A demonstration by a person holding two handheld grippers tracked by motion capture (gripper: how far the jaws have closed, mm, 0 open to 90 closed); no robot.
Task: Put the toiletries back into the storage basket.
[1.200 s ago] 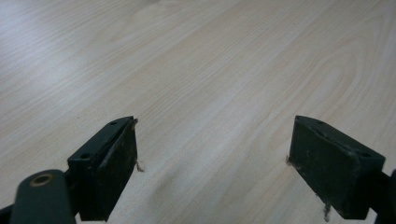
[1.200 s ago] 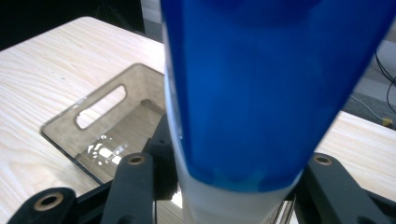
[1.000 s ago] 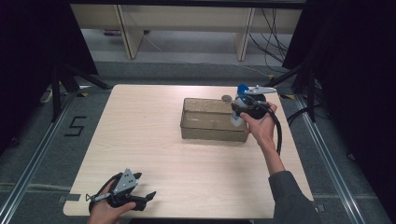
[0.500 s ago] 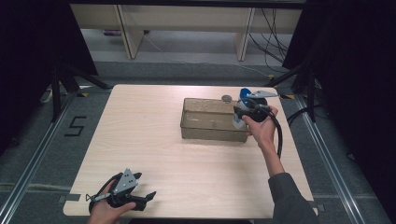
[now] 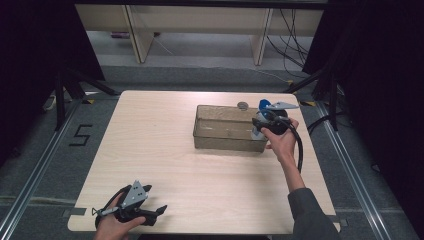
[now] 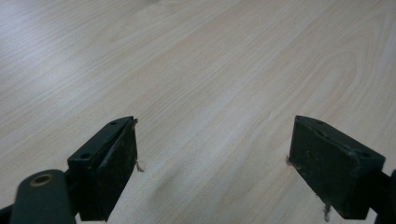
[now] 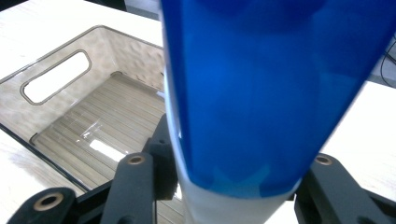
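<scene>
The blue and white bottle (image 7: 252, 102) sits between the two black jaws of the right gripper (image 7: 233, 186), and the jaws squeeze it on both sides, so the bottle is held tight. In the right gripper view the bottle is very close and big, blue on most of it and white at the end near the jaws. Behind it that view looks down into the clear plastic bin (image 7: 56, 79), with a slot handle in one end wall and a ribbed floor with nothing on it. The high view tells where all this is: the bottle (image 5: 260, 122) is at the right end of the bin (image 5: 225, 142), right by the rim, and the right gripper (image 5: 267, 125) is in a hand (image 5: 281, 142) beside it. A small round grey thing (image 5: 243, 105) lies on the table just behind the bin. The wooden table (image 5: 165, 140) holds the bin near its far right part. The left gripper (image 5: 137, 210) rests at the near left edge, well apart from the bin. In the left gripper view its fingers (image 6: 107, 163) stand wide apart with just bare wood between them.
</scene>
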